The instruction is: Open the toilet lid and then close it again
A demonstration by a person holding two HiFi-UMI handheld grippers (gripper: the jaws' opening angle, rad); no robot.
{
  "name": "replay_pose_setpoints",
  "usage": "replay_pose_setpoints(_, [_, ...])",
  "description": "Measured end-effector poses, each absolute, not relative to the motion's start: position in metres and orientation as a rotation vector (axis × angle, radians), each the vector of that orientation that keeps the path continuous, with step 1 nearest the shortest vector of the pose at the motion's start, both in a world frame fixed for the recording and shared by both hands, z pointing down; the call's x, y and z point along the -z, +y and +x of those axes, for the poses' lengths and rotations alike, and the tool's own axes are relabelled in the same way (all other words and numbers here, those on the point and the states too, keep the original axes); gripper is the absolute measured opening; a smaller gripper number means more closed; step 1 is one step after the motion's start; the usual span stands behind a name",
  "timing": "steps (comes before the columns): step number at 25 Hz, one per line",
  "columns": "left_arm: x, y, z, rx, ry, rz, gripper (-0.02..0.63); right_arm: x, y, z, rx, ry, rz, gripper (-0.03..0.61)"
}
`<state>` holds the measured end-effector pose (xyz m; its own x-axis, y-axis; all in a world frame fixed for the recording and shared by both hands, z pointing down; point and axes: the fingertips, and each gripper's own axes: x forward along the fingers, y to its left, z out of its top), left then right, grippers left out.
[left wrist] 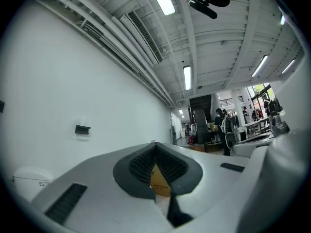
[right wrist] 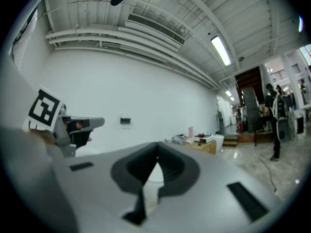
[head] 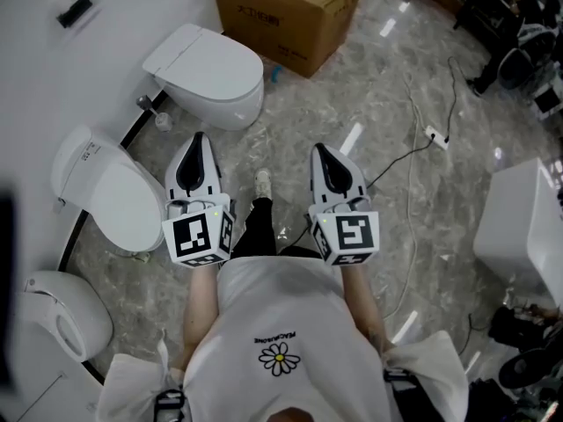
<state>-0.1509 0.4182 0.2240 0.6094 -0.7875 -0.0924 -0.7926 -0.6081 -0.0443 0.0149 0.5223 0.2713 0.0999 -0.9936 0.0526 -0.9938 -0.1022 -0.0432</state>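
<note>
Three white toilets stand along the wall at the left of the head view. The far toilet [head: 204,76] and the middle toilet [head: 106,190] have their lids down. The near toilet [head: 54,316] is partly cut off. My left gripper [head: 199,139] is shut and empty, held level in the air to the right of the middle toilet and touching nothing. My right gripper [head: 318,149] is also shut and empty, over the floor. In the left gripper view the left gripper [left wrist: 154,143] faces the white wall. In the right gripper view the right gripper [right wrist: 156,155] shows its tips together, with the left gripper [right wrist: 51,118] beside it.
A cardboard box [head: 290,16] stands behind the far toilet. A power strip with its cable [head: 435,136] lies on the marble floor at the right, near a white fixture [head: 523,227]. A black holder [head: 74,9] is on the wall. The person's shoe [head: 262,181] is between the grippers.
</note>
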Motion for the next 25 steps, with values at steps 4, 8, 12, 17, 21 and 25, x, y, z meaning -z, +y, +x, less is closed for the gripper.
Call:
replay_pose_setpoints(4, [-0.225, 0.400, -0.142, -0.118, 1.364, -2.731, 0.026, -0.275, 0.500, 0.025, -0.096, -2.113, 2.294, 0.029])
replay_pose_setpoints(8, [-0.227, 0.370, -0.139, -0.135, 1.395, -2.730, 0.026, -0.273, 0.473, 0.026, -0.057, -2.129, 2.240, 0.029])
replay_pose_setpoints(12, [-0.232, 0.336, -0.130, -0.121, 1.399, -2.734, 0.026, -0.275, 0.440, 0.033, -0.066, -2.123, 2.225, 0.029])
replay_pose_setpoints(17, [-0.225, 0.272, -0.105, -0.139, 1.375, -2.737, 0.025, -0.280, 0.381, 0.053, -0.091, -2.088, 2.218, 0.029])
replay_pose_setpoints(21, [-0.228, 0.215, -0.076, -0.125, 1.340, -2.737, 0.026, -0.280, 0.325, 0.076, -0.123, -2.078, 2.219, 0.029])
replay_pose_setpoints(25, [-0.222, 0.150, -0.046, -0.127, 1.324, -2.753, 0.026, -0.278, 0.254, 0.114, -0.150, -1.970, 2.289, 0.029])
